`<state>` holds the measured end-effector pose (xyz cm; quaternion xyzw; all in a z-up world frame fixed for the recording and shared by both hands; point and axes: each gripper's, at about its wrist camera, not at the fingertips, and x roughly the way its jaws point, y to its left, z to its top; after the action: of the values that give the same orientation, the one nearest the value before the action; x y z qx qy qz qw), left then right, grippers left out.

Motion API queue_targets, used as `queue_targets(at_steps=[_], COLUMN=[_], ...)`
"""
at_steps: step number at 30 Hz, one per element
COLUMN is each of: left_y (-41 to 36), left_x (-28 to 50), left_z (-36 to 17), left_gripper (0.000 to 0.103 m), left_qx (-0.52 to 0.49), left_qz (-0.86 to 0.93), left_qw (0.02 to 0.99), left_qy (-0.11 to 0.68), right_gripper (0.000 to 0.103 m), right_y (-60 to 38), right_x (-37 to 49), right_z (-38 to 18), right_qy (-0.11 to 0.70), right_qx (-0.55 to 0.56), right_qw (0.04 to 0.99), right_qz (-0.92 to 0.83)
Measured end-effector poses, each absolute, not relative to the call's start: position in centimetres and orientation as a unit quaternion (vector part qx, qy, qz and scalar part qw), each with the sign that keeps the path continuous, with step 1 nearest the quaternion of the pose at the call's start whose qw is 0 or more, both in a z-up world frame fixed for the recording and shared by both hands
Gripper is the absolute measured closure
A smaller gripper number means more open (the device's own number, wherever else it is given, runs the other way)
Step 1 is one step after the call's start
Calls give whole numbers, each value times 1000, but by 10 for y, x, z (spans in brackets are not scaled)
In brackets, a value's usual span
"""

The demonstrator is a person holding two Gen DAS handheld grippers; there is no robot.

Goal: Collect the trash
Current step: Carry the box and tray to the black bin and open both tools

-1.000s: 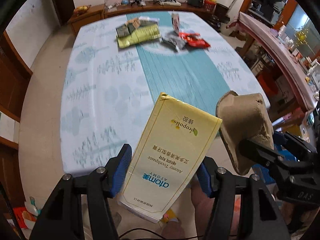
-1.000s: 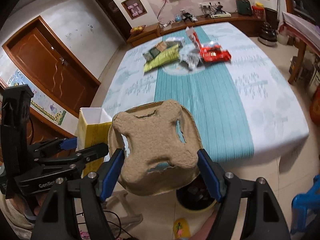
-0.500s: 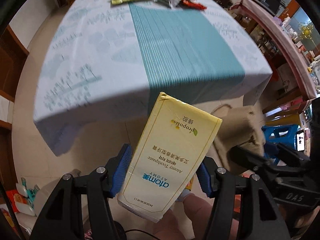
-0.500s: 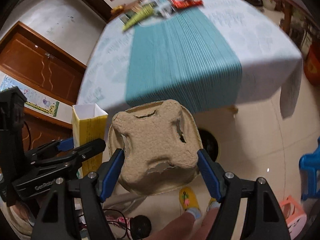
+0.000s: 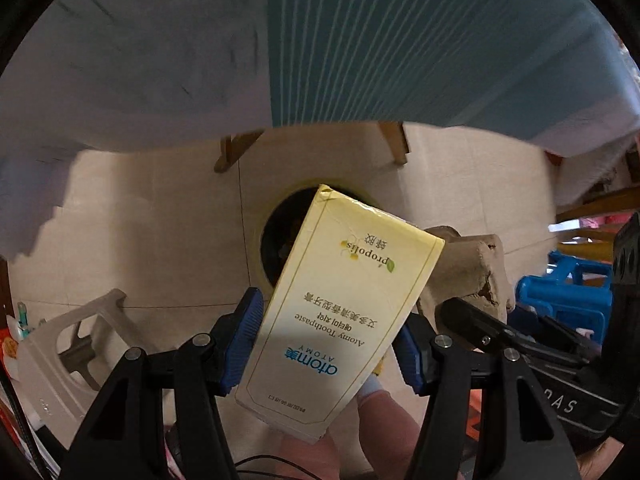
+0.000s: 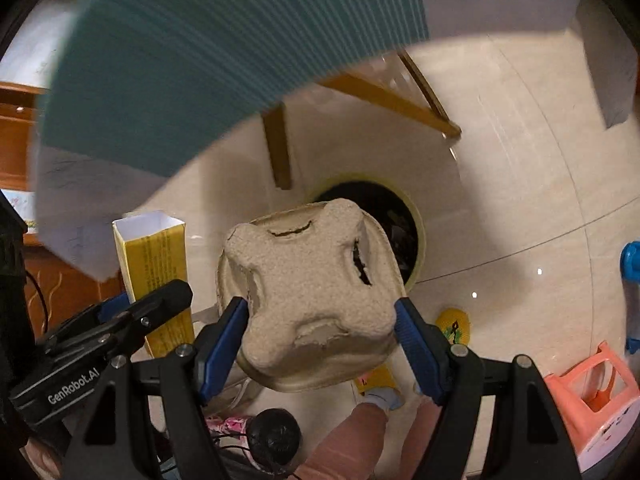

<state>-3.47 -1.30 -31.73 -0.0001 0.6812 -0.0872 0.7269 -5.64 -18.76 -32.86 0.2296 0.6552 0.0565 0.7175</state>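
Observation:
My left gripper [image 5: 332,336] is shut on a pale yellow toothpaste box [image 5: 340,312], held upright over the floor. Behind the box lies a round trash bin [image 5: 280,240] with a dark opening and a yellow rim. My right gripper [image 6: 320,340] is shut on a brown moulded-pulp cup carrier [image 6: 316,292], which hangs just in front of the same trash bin [image 6: 404,224]. The toothpaste box [image 6: 156,268] and the left gripper show at the left of the right wrist view. The cup carrier [image 5: 468,272] shows to the right of the box in the left wrist view.
A table with a white and teal cloth [image 5: 360,40] overhangs the bin, its wooden legs [image 6: 280,148] close behind it. A grey stool [image 5: 68,348], a blue stool [image 5: 568,304] and a pink stool [image 6: 596,400] stand on the tiled floor. The person's feet [image 6: 376,396] are below.
Both grippers have dropped from above the tabletop to below its edge, carrying the box and the cup carrier. The trash bin on the floor has come into view.

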Motion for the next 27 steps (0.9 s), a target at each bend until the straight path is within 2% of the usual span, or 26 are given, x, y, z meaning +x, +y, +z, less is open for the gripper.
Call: queue_targets(at_steps=[8, 10, 12, 13, 19, 27], left_y=[-10, -8, -4, -3, 7, 19], left_x=[-15, -14, -15, -15, -16, -18], left_z=[-396, -408, -416, -418, -423, -401], left_gripper=[40, 30, 13, 11, 10, 10], left_qx=[-18, -17, -19, -19, -8, -7], left_qz=[-52, -48, -46, -47, -41, -35], left_qw=[718, 717, 719, 721, 724, 739], left_qy=[694, 695, 693, 691, 688, 673], right_gripper=[28, 28, 28, 28, 26, 26], right_y=[-192, -190, -188, -188, -181, -175], right_x=[-39, -35, -32, -30, -25, -18], right_z=[-412, -427, -442, -444, -461, -459], right_qy=[670, 672, 676, 677, 685, 678], right_qx=[256, 259, 263, 265, 292, 295], right_qw=[696, 693, 688, 686, 668, 673], right_qz=[33, 32, 29, 29, 19, 16])
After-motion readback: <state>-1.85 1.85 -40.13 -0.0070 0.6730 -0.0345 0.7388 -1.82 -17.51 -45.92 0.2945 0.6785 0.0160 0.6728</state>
